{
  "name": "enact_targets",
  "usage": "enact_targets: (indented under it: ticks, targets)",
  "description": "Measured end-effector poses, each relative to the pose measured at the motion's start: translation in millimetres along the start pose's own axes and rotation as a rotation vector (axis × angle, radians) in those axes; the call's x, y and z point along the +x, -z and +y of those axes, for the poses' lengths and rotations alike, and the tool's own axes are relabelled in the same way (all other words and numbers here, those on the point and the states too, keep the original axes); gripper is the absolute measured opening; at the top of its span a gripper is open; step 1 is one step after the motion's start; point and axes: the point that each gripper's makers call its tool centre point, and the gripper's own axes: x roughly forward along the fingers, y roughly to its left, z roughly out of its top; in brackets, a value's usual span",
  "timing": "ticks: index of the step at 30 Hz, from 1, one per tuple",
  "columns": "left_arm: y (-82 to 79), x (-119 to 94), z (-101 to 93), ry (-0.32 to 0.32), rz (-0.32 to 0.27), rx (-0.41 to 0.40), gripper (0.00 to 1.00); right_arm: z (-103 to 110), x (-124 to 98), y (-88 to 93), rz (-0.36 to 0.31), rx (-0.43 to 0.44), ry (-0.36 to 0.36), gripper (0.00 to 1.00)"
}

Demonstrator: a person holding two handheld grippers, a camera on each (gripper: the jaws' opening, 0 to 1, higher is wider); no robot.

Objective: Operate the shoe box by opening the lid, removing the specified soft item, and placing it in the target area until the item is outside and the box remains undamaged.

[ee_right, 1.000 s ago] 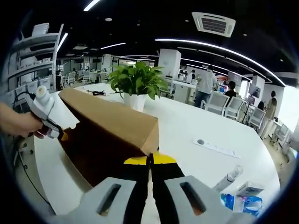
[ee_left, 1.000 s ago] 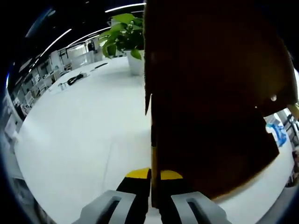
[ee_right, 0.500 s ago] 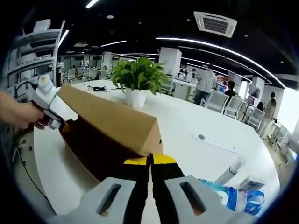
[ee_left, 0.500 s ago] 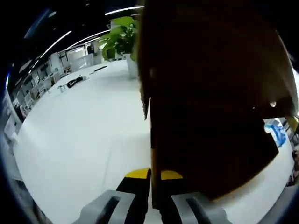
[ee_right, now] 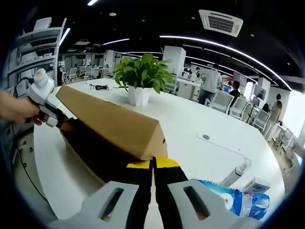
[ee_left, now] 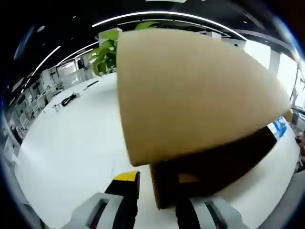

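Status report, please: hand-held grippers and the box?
Right hand-held gripper shut on box corner. Left hand-held gripper astride the other end, open. Shoe box on white table. Plant behind, nothing blocking.

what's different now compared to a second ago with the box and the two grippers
The left gripper opened: its jaws, shut on the edge of the brown cardboard shoe box before, now stand apart around that edge. In the left gripper view the box's lit tan face has turned into sight. The right gripper stayed shut at the box's near corner. The potted green plant stayed put.
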Motion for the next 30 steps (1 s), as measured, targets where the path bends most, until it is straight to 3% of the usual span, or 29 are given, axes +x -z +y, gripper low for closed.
enact_targets:
  ticks: [6, 12, 19, 30]
  targets:
    - [-3.8, -24.6, -5.8, 0.043, -0.034, 0.035, 0.30, 3.3, 0.9, 9.8, 0.021, -0.002, -0.007, 0.00]
    - [6.8, -44.8, -7.9, 0.055, -0.045, 0.042, 0.29, 10.4, 0.7, 27.8, 0.061, -0.009, -0.019, 0.00]
    - [18.2, -41.6, -2.0, 0.052, -0.018, 0.033, 0.29, 19.0, 3.2, 48.3, 0.111, -0.004, -0.047, 0.00]
    - [20.9, -44.2, -1.6, 0.049, -0.014, 0.036, 0.28, 22.0, 2.2, 60.6, 0.145, -0.018, -0.052, 0.00]
